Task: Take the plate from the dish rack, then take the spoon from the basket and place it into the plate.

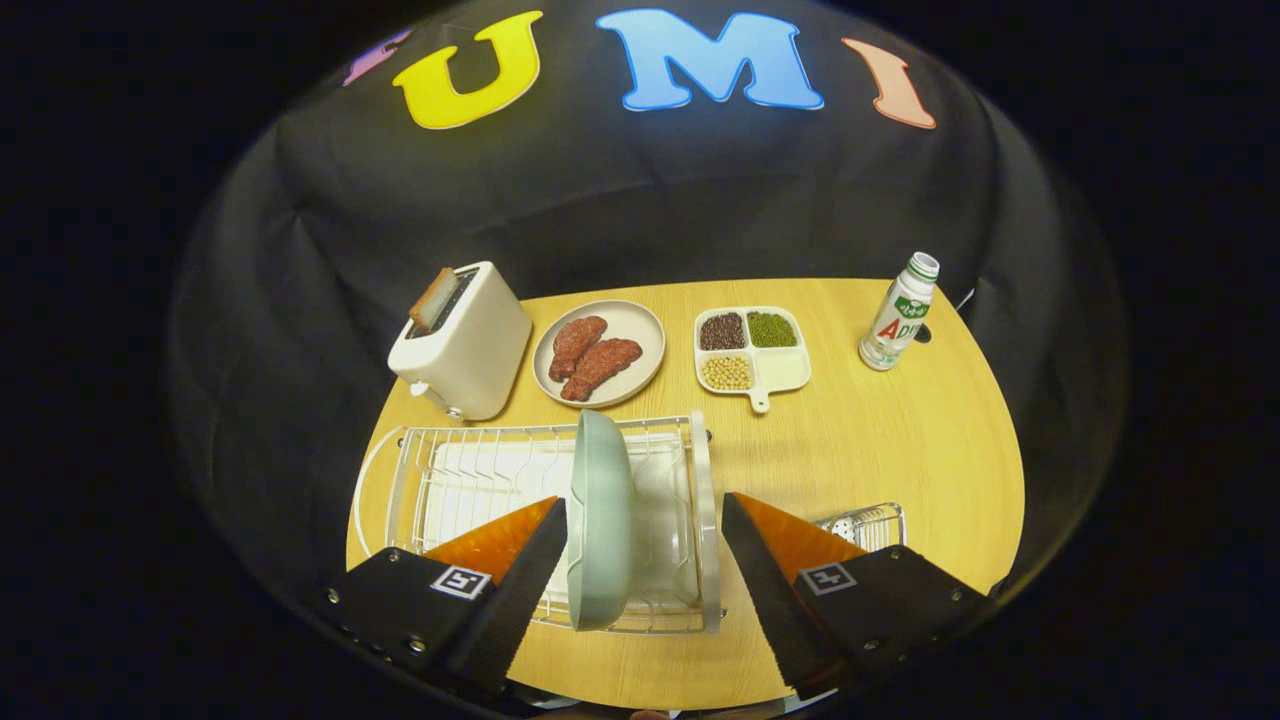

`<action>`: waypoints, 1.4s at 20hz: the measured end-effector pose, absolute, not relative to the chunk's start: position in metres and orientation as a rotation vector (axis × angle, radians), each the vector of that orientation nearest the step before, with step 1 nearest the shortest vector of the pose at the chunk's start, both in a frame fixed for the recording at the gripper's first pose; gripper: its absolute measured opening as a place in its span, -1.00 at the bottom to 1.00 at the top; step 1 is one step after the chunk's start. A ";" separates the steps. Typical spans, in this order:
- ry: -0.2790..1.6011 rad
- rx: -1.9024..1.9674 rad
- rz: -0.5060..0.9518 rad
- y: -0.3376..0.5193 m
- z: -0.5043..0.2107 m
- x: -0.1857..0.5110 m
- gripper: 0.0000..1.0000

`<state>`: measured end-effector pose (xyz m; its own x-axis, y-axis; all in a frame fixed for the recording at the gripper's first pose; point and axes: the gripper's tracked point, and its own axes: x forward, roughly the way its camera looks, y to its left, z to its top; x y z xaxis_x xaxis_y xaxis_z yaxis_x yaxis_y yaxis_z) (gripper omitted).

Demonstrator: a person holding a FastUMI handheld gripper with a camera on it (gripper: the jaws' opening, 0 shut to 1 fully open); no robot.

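A pale green plate [600, 510] stands on edge in the white wire dish rack [450, 480] on the wooden table. My gripper [645, 535] is open above the rack, its fingers wide apart. The plate's rim lies between them, close against the left finger [530, 560] and well apart from the right finger [770, 570]. Just beyond the right finger a small metal basket [868, 525] peeks out; its contents are mostly hidden by the finger.
Beyond the rack stand a cream toaster [465, 345] with a slice in it, a plate with two pieces of meat [598, 352], a divided dish of beans [750, 348] and a bottle [898, 312] at the far right. Bare tabletop [900, 440] lies right of the rack.
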<state>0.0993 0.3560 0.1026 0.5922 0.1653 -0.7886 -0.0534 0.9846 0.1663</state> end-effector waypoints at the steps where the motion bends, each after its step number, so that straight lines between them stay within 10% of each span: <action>1: 0.944 0.125 0.121 0.359 0.098 0.102 0.89; 5: 1.005 0.057 0.060 0.362 0.085 0.102 0.68; 11: 1.051 -0.062 -0.099 0.365 0.076 0.100 -0.59; 28: 1.063 -0.373 -0.218 0.359 0.130 0.113 -0.77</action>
<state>0.1130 0.3593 0.1303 0.4727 -0.3503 -0.8086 -0.0044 0.9166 -0.3997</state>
